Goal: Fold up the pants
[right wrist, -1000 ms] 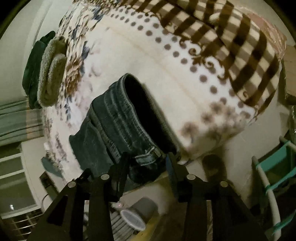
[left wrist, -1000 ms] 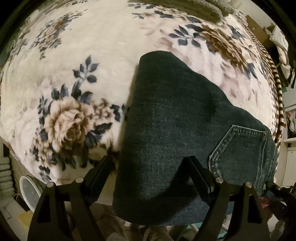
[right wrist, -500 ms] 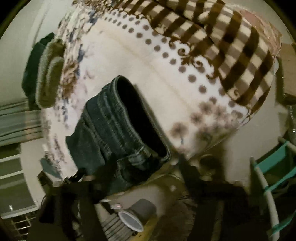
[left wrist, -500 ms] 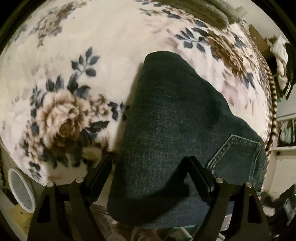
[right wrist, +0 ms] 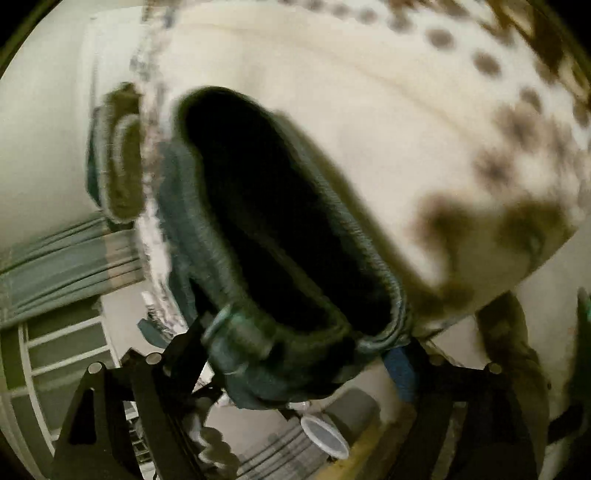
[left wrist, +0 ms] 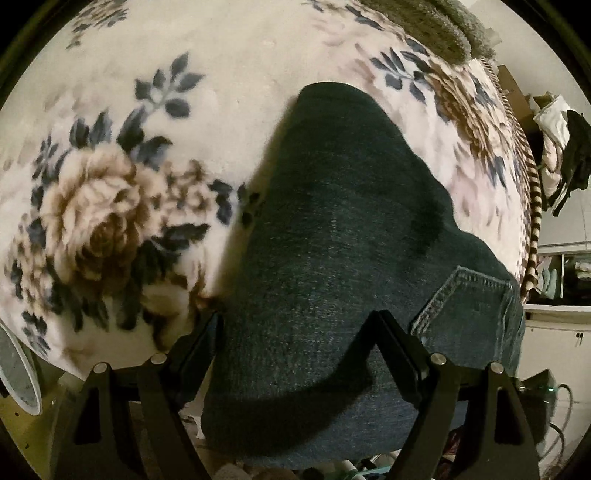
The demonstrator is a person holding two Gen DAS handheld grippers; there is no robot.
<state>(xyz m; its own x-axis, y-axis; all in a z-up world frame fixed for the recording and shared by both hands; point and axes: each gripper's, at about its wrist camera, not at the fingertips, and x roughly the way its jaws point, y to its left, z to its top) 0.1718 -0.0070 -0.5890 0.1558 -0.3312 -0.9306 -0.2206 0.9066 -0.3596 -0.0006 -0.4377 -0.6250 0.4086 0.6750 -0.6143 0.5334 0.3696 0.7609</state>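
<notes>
From your left wrist, the folded dark pants [left wrist: 332, 240] lie on the floral blanket [left wrist: 221, 55] of the bed, their near edge hanging over the bed's edge. Your left tool [left wrist: 295, 332] stands wide, gripping nothing, its fingers astride that near edge.

From your right wrist, blurred, the waistband [right wrist: 306, 332] gapes at the bed's edge. Your right tool [right wrist: 303, 354] has just been opening; the waistband seems to sit loose between its fingers.

pants [left wrist: 332, 240] lie folded on the blanket [left wrist: 229, 55] at the bed's near edge, pocket [left wrist: 469, 306] on the right end, towel [left wrist: 424, 26] way behind them, cup [right wrist: 325, 435] down below on the floor
</notes>
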